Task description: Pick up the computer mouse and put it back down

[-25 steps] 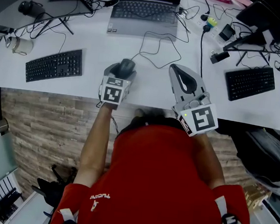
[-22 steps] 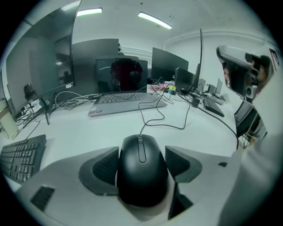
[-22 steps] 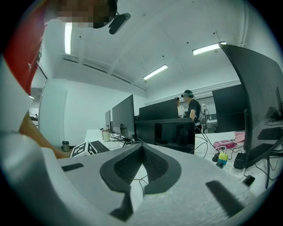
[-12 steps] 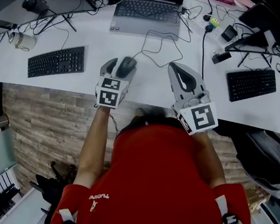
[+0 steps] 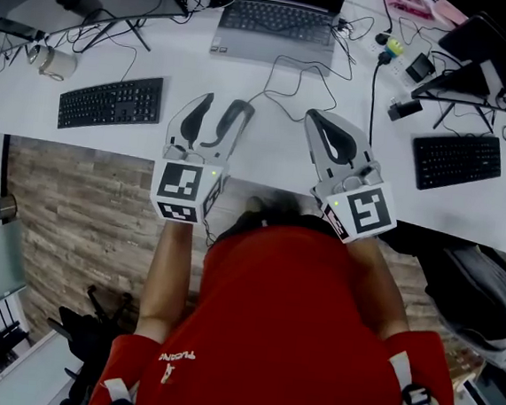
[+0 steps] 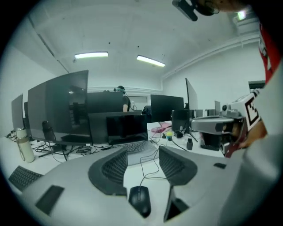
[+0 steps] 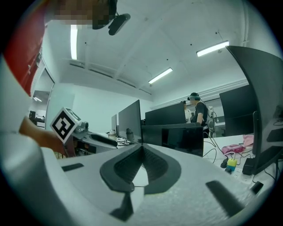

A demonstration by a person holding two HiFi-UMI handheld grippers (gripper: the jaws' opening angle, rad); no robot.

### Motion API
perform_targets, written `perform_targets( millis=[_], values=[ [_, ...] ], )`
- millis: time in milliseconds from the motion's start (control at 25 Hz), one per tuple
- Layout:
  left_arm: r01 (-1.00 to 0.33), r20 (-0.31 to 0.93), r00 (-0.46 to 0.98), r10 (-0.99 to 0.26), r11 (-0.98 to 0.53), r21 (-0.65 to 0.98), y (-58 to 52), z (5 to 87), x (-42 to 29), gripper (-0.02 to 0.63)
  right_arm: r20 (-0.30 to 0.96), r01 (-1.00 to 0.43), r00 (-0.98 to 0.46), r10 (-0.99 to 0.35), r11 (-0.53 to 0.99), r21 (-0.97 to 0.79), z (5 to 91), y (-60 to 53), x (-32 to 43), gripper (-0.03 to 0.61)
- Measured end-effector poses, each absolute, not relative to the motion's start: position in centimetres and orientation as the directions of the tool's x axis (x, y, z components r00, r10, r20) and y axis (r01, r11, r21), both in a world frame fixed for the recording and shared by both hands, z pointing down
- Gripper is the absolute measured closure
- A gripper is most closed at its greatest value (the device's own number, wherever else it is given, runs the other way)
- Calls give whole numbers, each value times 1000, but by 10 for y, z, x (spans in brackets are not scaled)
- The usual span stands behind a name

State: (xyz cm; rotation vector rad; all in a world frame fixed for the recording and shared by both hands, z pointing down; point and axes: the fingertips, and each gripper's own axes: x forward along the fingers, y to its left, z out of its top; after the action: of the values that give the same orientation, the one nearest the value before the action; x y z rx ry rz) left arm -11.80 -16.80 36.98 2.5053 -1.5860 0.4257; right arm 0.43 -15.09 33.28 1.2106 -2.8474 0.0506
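Note:
The black corded computer mouse [image 6: 139, 199] lies on the white desk [image 5: 276, 150], low in the left gripper view, beneath the gap between the jaws. My left gripper [image 5: 225, 105] hangs above the desk's front part. Its jaws are apart and closing, with nothing pressed between them [image 6: 141, 152]. From the head view the mouse is mostly hidden under that gripper, and only its cable [image 5: 286, 89] shows, running back toward the laptop. My right gripper [image 5: 319, 119] is held level over the desk to the right. It is shut and empty, fingertips meeting [image 7: 141, 148].
A grey laptop [image 5: 279, 22] stands at the back centre. Black keyboards lie at left [image 5: 111, 102] and right [image 5: 457, 159]. A white cup [image 5: 53, 62] and camera gear sit far left. Cables, a power strip and monitor stands crowd the back right. The desk's front edge runs just under both grippers.
My left gripper has lifted off the desk toward the camera, leaving the mouse lying below, and its jaws have narrowed a little. The right gripper has stayed put.

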Motion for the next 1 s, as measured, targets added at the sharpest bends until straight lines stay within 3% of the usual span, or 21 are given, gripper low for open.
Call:
perform_targets(
  millis=[280,360,1000],
  values=[
    [-938,128,338,-932,-345,-42,-146,308,-127,562,5,-699,-715,-700,714,-28,315,-141,-2,574],
    [-945,107,321,-941,-326,-35,-140,296,-127,585,-6,-694,-720,-694,719,-32,312,-138,-3,574],
    [-940,8,339,-941,-339,-38,-108,268,-115,604,-43,-676,-736,-676,737,-20,302,-116,-10,575]
  ],
)
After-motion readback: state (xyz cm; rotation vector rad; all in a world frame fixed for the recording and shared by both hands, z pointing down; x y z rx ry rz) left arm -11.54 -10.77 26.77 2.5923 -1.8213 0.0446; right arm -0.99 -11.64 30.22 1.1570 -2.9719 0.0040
